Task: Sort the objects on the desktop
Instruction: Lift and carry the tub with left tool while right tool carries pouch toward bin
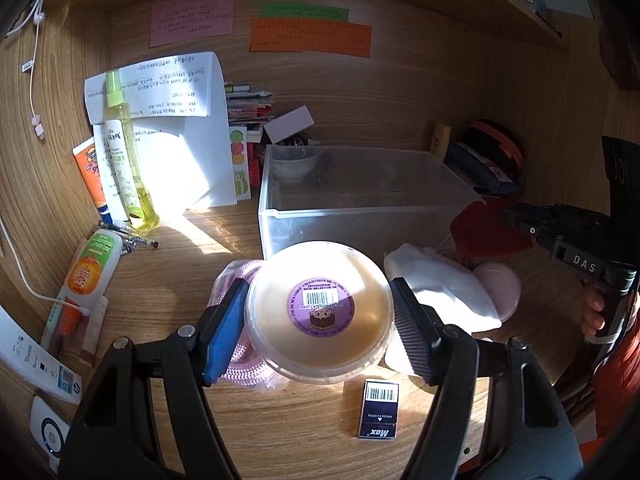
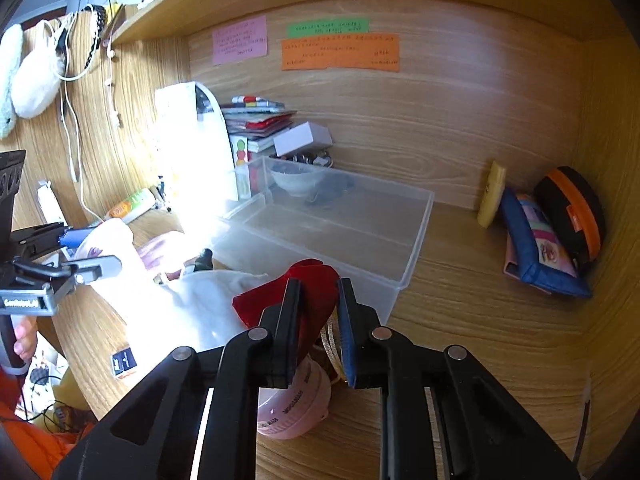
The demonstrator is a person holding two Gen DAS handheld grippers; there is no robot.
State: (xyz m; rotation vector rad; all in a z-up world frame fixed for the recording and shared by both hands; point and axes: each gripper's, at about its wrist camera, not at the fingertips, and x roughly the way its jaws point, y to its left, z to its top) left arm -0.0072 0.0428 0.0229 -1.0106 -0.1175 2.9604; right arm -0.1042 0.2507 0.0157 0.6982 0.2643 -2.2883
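We are gripping a round tub with a purple label in the left claw, both pads pressing its rim, above the bench in front of the clear bin. We are pinching a red cloth pouch in the right claw, jaws narrow, just beside the bin's near wall. A white cloth is lying between them.

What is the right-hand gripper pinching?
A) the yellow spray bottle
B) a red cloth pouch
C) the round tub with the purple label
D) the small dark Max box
B: the right gripper is closed on the red cloth pouch, just in front of the clear plastic bin.
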